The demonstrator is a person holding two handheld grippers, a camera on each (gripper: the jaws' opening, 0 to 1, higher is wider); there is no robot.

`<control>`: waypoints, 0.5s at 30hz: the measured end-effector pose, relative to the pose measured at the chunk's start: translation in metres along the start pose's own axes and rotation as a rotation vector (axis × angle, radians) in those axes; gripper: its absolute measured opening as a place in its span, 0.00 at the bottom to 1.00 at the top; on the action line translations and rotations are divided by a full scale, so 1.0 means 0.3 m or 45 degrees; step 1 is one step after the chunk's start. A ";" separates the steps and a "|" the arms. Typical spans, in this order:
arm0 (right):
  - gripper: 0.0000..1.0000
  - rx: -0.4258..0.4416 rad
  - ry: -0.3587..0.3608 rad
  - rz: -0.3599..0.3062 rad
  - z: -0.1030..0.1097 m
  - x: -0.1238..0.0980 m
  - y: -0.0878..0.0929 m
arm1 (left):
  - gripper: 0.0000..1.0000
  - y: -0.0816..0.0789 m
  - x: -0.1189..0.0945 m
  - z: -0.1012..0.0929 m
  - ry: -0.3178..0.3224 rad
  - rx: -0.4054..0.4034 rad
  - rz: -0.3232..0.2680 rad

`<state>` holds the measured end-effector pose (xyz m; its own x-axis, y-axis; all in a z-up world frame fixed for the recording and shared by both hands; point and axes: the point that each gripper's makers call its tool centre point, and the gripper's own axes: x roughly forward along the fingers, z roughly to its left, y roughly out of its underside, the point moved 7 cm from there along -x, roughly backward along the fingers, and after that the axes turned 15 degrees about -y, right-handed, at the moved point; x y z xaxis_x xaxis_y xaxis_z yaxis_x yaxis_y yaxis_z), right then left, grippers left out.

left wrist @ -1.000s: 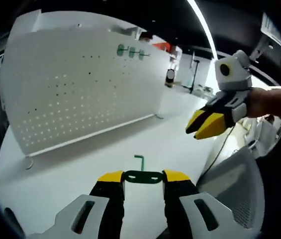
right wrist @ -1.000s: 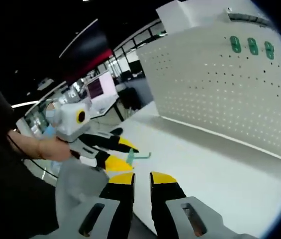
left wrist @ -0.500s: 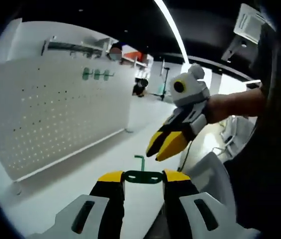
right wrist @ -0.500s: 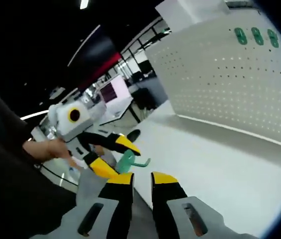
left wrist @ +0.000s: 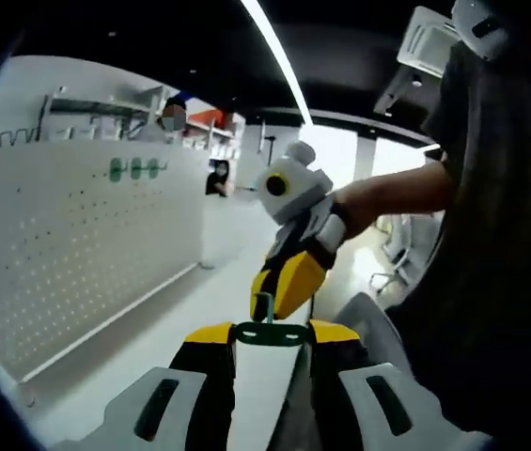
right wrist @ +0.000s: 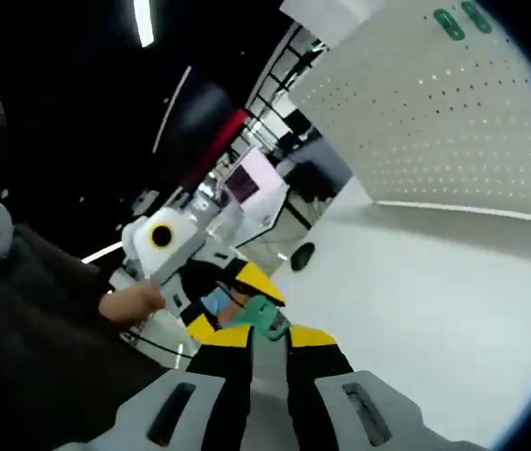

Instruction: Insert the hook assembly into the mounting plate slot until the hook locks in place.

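My left tool (left wrist: 270, 334) pinches the green hook assembly (left wrist: 268, 331); my right tool (left wrist: 282, 287), pressed together, hovers just beside its post.

Open-plan lab or workshop floor, dark ceiling. Long strip light (left wrist: 274, 56) runs from 12 o'clock toward centre in left gripper view. White perforated pegboard (left wrist: 68, 254) stands on white worktable (right wrist: 453, 282) at 9 o'clock. Monitor (right wrist: 246, 180) on a desk behind, right gripper view. Ceiling air-conditioning cassette (left wrist: 425, 38) at 1 o'clock.
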<state>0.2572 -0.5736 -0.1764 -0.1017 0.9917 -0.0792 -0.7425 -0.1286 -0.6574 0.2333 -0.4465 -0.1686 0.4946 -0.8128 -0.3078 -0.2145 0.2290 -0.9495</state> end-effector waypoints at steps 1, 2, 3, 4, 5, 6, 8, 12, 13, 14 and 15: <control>0.10 0.021 -0.017 -0.008 0.001 0.001 -0.002 | 0.30 -0.002 0.000 -0.001 0.005 0.001 -0.002; 0.10 0.031 -0.024 -0.015 0.000 0.002 -0.003 | 0.30 -0.005 -0.001 -0.001 0.013 0.003 -0.006; 0.10 0.048 -0.039 -0.022 0.000 0.003 -0.004 | 0.30 -0.006 -0.001 -0.001 0.014 0.005 -0.007; 0.10 0.052 -0.046 -0.027 -0.001 0.004 -0.005 | 0.30 -0.010 -0.001 0.000 0.016 0.011 -0.016; 0.09 0.052 -0.056 -0.031 0.001 0.006 -0.006 | 0.30 -0.011 -0.002 0.001 0.019 0.009 -0.017; 0.09 0.064 -0.073 -0.038 0.004 0.009 -0.009 | 0.30 -0.014 -0.002 0.001 0.026 0.012 -0.020; 0.08 0.094 -0.101 -0.054 0.005 0.010 -0.014 | 0.30 -0.021 -0.004 0.001 0.033 0.027 -0.026; 0.06 0.157 -0.134 -0.087 0.009 0.017 -0.019 | 0.30 -0.029 -0.004 0.006 0.039 0.048 -0.032; 0.06 0.177 -0.142 -0.087 0.008 0.019 -0.019 | 0.30 -0.030 -0.003 0.007 0.040 0.053 -0.031; 0.05 0.177 -0.140 -0.085 0.005 0.021 -0.020 | 0.30 -0.031 -0.001 0.008 0.042 0.059 -0.029; 0.05 0.179 -0.143 -0.078 0.007 0.024 -0.019 | 0.30 -0.033 0.001 0.007 0.043 0.080 -0.022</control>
<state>0.2593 -0.5656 -0.1717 -0.1208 0.9916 0.0468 -0.8341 -0.0759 -0.5463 0.2374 -0.4478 -0.1596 0.4689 -0.8343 -0.2900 -0.1522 0.2471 -0.9570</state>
